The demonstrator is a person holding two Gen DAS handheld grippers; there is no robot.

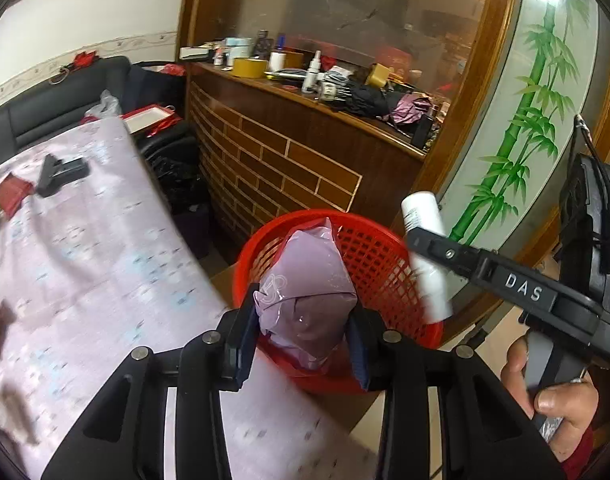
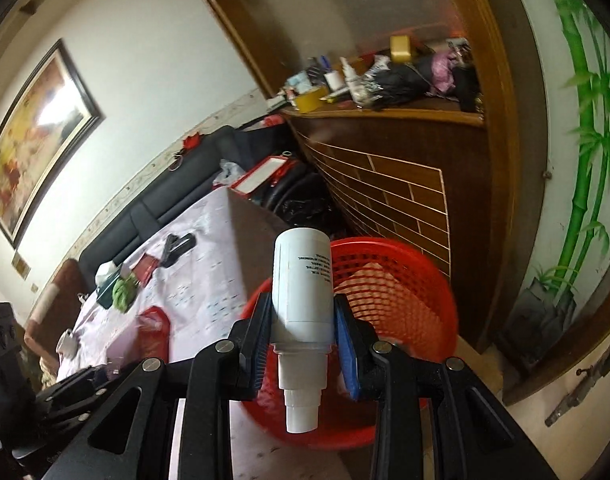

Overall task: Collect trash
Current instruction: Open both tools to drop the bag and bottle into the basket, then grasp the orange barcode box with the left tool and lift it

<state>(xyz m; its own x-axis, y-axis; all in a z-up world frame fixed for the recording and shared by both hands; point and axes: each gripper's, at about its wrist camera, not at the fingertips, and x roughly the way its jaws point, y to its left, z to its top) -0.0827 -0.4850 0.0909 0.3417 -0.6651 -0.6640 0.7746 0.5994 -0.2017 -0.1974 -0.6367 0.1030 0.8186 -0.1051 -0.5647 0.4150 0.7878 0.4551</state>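
Observation:
My left gripper (image 1: 303, 332) is shut on a crumpled lilac plastic packet (image 1: 305, 280), which it holds over the near rim of a red mesh basket (image 1: 385, 264) on the floor. To the right, my right gripper (image 1: 429, 240) is shut on a white plastic bottle (image 1: 419, 212) above the same basket. In the right wrist view the bottle (image 2: 303, 280) sits between the blue pads (image 2: 347, 344) of the right gripper (image 2: 303, 328), neck toward the camera. The basket (image 2: 393, 288) lies right behind it and looks empty where visible.
A table with a lilac cloth (image 1: 85, 260) runs along the left, bearing a black object (image 1: 61, 174) and a red packet (image 1: 13, 196). A cluttered wooden cabinet (image 1: 285, 152) stands behind the basket, a bamboo-painted panel (image 1: 525, 120) to its right. A person's hand (image 1: 553, 392) grips the right handle.

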